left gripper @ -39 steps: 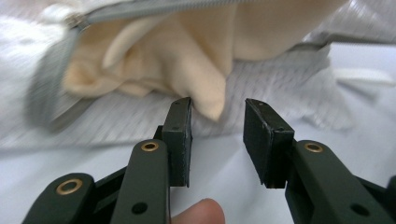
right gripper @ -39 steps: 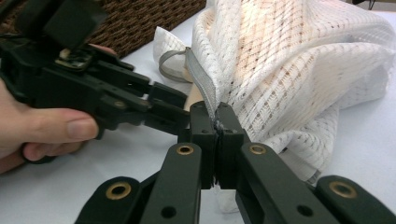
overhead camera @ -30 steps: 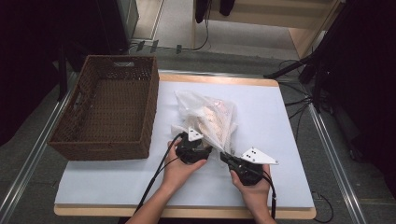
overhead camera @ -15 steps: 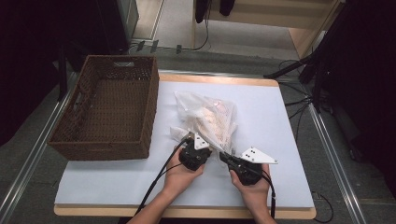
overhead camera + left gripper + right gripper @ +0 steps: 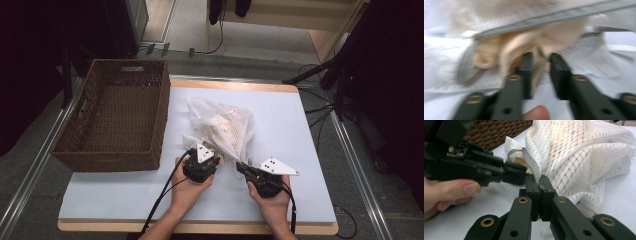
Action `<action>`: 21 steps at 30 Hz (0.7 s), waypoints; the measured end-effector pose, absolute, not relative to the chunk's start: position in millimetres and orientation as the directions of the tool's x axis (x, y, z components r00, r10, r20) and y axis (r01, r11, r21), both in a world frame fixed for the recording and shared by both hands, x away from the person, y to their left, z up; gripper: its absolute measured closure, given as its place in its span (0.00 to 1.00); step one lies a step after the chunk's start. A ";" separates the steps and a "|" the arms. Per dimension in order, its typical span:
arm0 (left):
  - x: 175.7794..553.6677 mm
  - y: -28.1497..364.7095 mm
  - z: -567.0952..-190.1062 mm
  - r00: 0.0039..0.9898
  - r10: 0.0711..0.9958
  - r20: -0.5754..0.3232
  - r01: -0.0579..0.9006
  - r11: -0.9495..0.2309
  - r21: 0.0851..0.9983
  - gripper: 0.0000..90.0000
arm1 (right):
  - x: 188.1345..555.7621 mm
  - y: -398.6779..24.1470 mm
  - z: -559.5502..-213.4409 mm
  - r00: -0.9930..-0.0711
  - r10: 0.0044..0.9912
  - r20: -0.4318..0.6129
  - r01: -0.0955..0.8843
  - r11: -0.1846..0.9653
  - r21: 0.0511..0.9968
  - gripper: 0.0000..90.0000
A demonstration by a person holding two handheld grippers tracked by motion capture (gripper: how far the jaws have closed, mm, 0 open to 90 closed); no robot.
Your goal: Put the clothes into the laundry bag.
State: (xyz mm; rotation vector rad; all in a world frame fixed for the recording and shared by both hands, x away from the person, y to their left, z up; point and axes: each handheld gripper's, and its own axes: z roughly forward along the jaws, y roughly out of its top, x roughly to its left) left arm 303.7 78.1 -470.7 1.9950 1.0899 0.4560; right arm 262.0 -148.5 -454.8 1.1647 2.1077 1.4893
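The mesh bag (image 5: 222,127) sat mid-table, and beyond it the white tabletop (image 5: 280,107) lay bare right to the far edge. To the bag's left the wicker basket (image 5: 117,117) walled off that side, its near corner close to the bag. Right of the bag, bare table ran to the edge.

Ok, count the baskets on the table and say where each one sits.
1. The wicker basket stands on the table's left side, beside the mesh bag. None other shows.

The mesh bag (image 5: 225,127) was white openwork cloth with a grey zip; the basket (image 5: 112,117) was rough brown wicker; the table (image 5: 280,115) looked smooth, matt white, wood-edged.
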 end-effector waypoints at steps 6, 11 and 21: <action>294.6 83.4 -470.4 0.516 0.856 -0.012 0.516 -0.300 0.803 0.53 | 262.5 -150.1 -454.0 -0.620 0.760 0.197 0.436 0.125 0.891 0.99; 303.1 78.6 -471.5 0.546 0.834 -0.081 0.569 -0.298 0.766 0.63 | 264.0 -151.6 -452.1 -0.618 0.760 0.200 0.434 0.117 0.893 0.99; 320.9 55.0 -463.0 0.637 0.717 -0.283 0.575 -0.196 0.795 1.00 | 260.7 -144.4 -451.5 -0.635 0.748 0.195 0.431 0.134 0.892 0.99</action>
